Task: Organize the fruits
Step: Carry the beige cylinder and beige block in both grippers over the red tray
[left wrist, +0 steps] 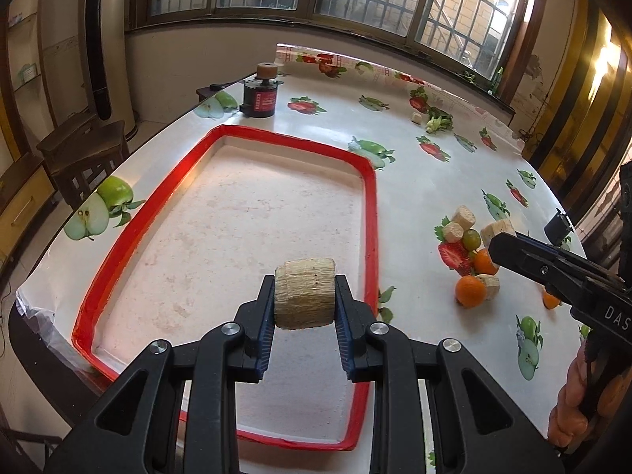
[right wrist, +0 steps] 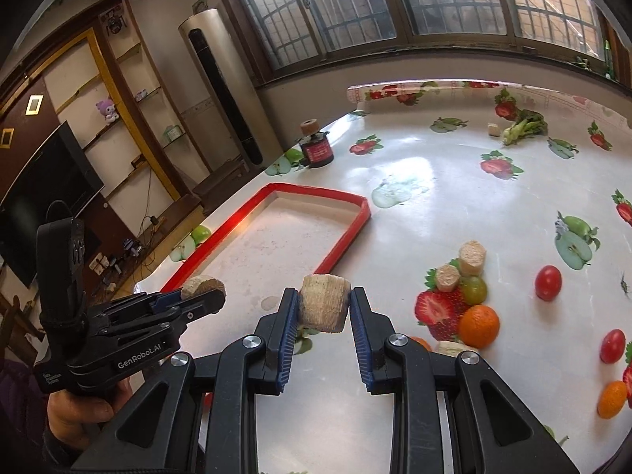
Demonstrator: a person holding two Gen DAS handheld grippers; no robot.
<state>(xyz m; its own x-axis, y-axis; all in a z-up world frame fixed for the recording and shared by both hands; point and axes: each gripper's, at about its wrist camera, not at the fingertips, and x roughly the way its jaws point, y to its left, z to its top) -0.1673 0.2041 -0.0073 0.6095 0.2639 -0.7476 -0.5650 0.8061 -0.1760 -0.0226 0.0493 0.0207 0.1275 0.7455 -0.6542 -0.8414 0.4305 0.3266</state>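
Observation:
My left gripper (left wrist: 305, 300) is shut on a beige banana chunk (left wrist: 305, 293) and holds it above the near right part of the red-rimmed tray (left wrist: 371, 213). My right gripper (right wrist: 323, 310) is shut on another banana chunk (right wrist: 324, 302), just right of the tray (right wrist: 343, 237). A pile lies to the right: banana chunks (right wrist: 472, 257), a green grape (right wrist: 473, 289), an orange (right wrist: 478, 326), with cherry tomatoes (right wrist: 548, 282) nearby. The pile also shows in the left wrist view (left wrist: 470, 290). The left gripper shows in the right wrist view (right wrist: 201, 296).
A dark jar with a cork lid (left wrist: 260, 96) stands at the far left table corner. A green vegetable piece (right wrist: 523, 128) and a small chunk (right wrist: 492, 129) lie at the far side. The tablecloth has printed fruit. Wooden stools (left wrist: 85, 154) stand off the left edge.

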